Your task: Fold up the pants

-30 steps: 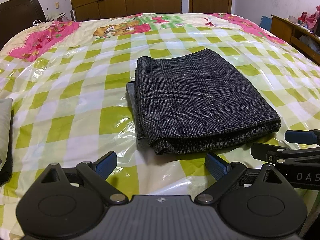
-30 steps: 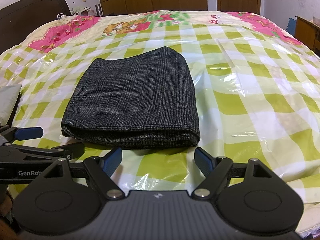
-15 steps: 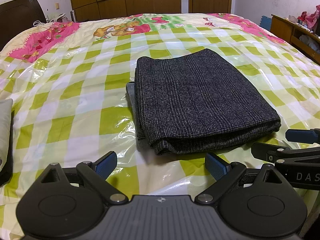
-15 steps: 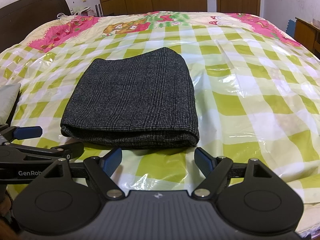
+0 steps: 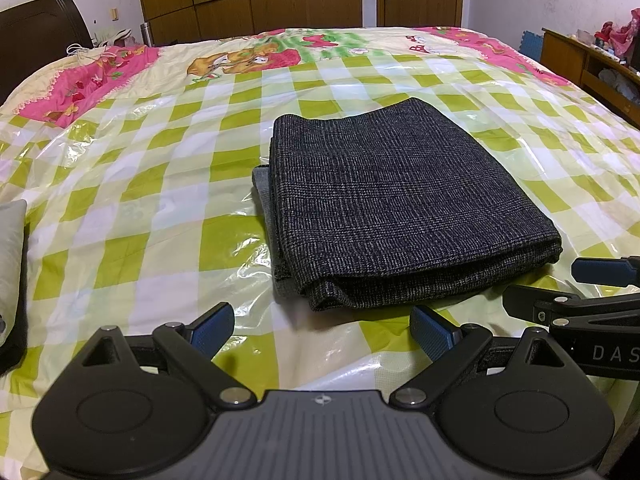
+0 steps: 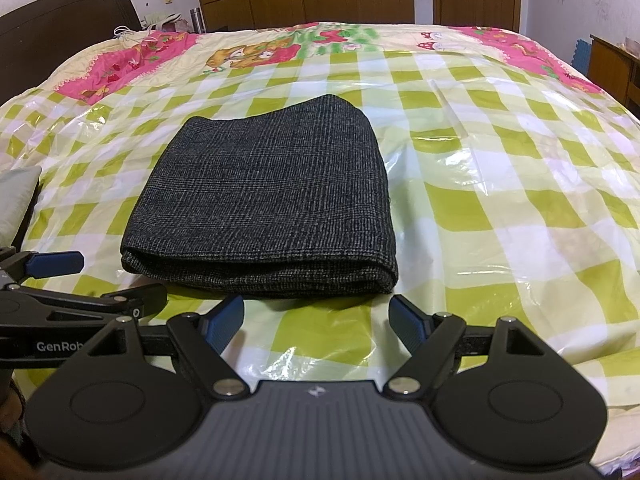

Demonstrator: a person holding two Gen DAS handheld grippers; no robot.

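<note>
**Operator:** Pants lie straight ahead of both tools, on the checked bedspread, already doubled into a thick dark block. I judge the folding is nearly done, or done.

**Observer:** Which tool is closer to them?

**Operator:** About equal. From my left gripper the block sits ahead and a little to the right; from my right gripper it sits ahead and slightly left. So it lies between the two, its rounded near fold just beyond the fingertips, touching neither.

**Observer:** And its long axis?

**Operator:** Hard to call through the fisheye. It looks a bit longer running away from me than across, and turned slightly, with the far corner swinging right. A paler grey strip pokes out along the block's left side in the left view.

**Observer:** Jaw state?

**Operator:** Both sets of blue pads stand spread wide, holding nothing. Each tool sees the other at its inner side.

**Observer:** Next move?

**Operator:** If anything, I'd guess tucking that grey strip under, a job for the left tool.
</note>
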